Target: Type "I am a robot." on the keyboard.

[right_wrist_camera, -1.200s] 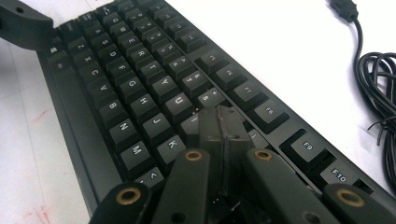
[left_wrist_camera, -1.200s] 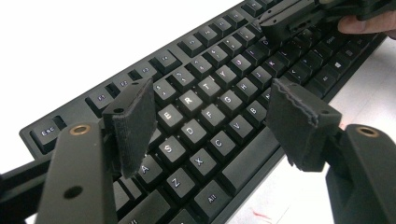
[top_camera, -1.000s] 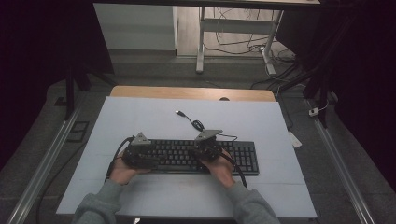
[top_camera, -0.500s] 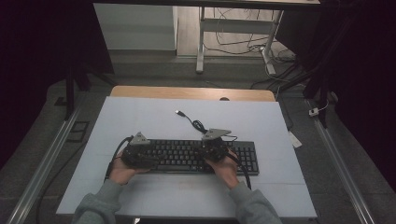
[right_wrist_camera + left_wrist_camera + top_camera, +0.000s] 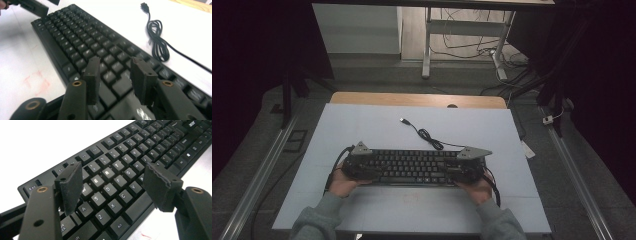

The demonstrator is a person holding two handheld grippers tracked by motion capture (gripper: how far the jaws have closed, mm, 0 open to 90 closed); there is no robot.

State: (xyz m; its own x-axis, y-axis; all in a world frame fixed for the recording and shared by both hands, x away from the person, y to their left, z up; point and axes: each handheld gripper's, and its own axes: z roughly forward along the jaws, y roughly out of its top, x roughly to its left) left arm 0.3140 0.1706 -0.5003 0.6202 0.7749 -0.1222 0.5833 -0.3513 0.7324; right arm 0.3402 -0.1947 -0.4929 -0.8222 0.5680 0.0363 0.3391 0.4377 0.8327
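A black Acer keyboard (image 5: 414, 166) lies across the near half of a pale, matte table (image 5: 362, 125), its brand name legible in white at the far corner in the left gripper view, along with white key legends: Esc, Q-row letters W, E, R, T, then A, S, D, Z, X, C and Alt. The left gripper (image 5: 112, 186) hangs over the keyboard's left end, its two flat, rough-edged black pads (image 5: 70, 186) spread wide apart over the letter keys, holding nothing. The right gripper (image 5: 117, 80) sits over the keyboard's right end, its jaws also parted and empty above the low, square keycaps. From the keyboard's far edge a thin black cable (image 5: 428, 136) runs onto the table, loosely coiled, ending in a USB plug (image 5: 403, 120). In the high view a person's hands, in grey sleeves (image 5: 314, 222), hold both grippers at the keyboard's ends. A faint red smudge (image 5: 37, 80) marks the table near the keyboard's front edge.
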